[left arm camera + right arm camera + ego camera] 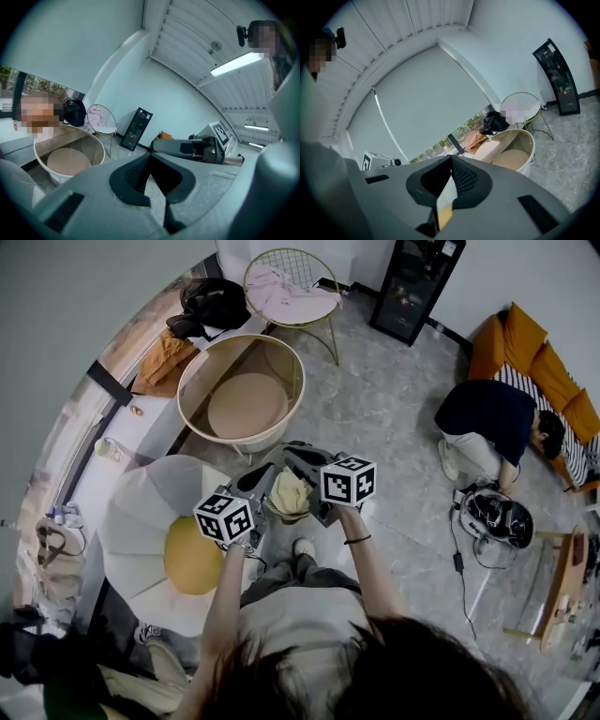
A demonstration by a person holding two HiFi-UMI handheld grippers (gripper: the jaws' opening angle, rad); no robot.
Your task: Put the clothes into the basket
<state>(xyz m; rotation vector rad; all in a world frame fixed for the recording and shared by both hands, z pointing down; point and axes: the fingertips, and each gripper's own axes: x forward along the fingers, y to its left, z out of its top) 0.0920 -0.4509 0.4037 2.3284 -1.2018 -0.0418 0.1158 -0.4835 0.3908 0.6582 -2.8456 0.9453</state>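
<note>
Carrying step: right gripper (451,157) clamps the cream garment (291,493), left gripper (150,154) closed beside it; next, carry to the round basket (234,441) at eleven o'clock and release.

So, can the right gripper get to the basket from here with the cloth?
Probably yes. The right gripper, shut on the cloth, is just short of the basket, whose wide top is open. Nothing shows between them in the head view.
</note>
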